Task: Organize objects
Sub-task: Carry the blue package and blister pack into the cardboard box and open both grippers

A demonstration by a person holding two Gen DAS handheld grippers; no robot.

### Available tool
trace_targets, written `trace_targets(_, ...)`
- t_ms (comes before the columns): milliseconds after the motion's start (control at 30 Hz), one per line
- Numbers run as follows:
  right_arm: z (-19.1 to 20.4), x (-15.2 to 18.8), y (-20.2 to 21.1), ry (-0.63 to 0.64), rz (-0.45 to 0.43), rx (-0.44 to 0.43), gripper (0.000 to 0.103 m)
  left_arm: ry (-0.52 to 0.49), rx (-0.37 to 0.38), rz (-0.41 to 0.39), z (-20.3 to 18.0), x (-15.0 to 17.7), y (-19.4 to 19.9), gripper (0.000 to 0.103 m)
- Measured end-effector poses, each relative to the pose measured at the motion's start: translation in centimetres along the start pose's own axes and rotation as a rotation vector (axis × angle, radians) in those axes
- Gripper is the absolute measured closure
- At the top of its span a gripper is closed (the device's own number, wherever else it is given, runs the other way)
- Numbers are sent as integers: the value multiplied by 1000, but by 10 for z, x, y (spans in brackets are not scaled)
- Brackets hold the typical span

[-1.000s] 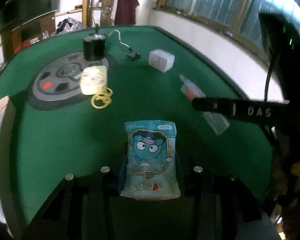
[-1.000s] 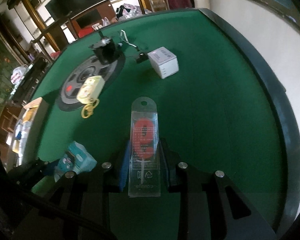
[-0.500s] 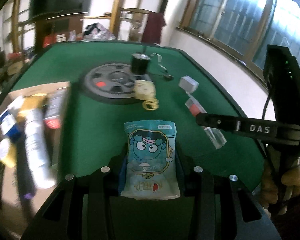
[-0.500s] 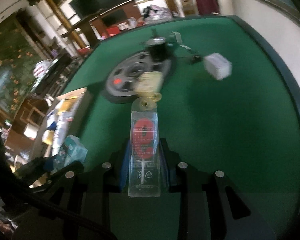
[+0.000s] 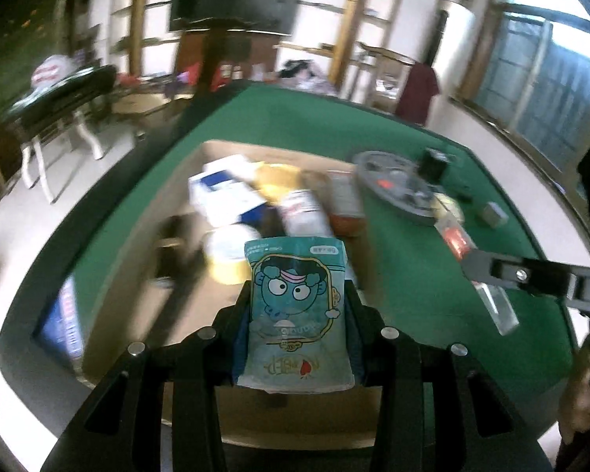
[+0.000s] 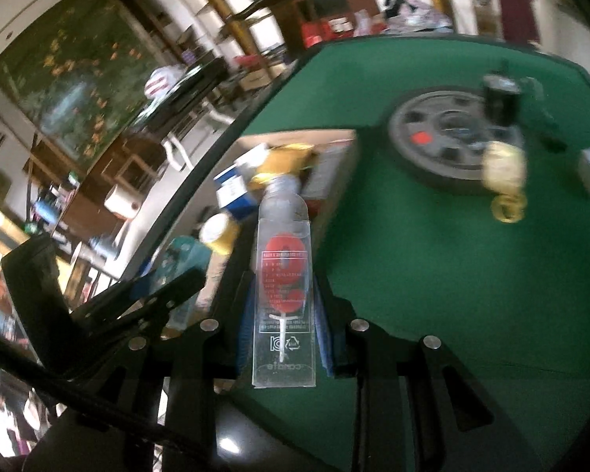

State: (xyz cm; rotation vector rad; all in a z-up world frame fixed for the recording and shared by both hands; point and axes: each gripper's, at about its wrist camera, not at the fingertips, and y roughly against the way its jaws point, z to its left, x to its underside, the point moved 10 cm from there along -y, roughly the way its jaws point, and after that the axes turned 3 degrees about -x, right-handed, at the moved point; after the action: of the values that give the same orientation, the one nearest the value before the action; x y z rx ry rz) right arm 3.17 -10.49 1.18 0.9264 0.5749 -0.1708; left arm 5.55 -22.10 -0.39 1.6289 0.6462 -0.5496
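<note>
My left fingers (image 5: 298, 314) clamp a teal cartoon-face pouch (image 5: 297, 310), low centre, above the cardboard box (image 5: 145, 275). My right fingers (image 6: 285, 314) pinch a clear red-printed packet (image 6: 284, 306) over the green tabletop (image 6: 452, 267).

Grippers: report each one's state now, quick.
Left gripper: closed on the teal cartoon pouch.
Right gripper: closed on the clear plastic package.
</note>
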Motion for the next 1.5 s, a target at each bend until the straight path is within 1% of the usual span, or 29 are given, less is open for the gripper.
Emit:
trace_targets(167,30,8,-39,54,62,0,78,32,-59,18,36,9,-15,67)
trace_targets(300,41,17,-64,79,97,26,78,47,-66,36,56,16,-26,67)
trace_targets(400,44,22,-78,108,113,63,78,50,-70,40,61,20,-34,67)
trace_targets(533,44,26,-91,162,113,129,78,53,-81,21,66,18,-33,67)
trace_targets(700,46,30,-102,222,106,185,78,57,-100,8,69,15,-35,67)
trace_targets(833,46,34,-105,239,103,204,78,54,-121,0,74,15,-35,66)
trace_targets(1167,50,40,-107,317,62,278,77,55,-125,-23,75,11,-31,66)
trace_targets(1500,52,44,-105,359,40,320,77,60,-117,-21,75,10,-32,65)
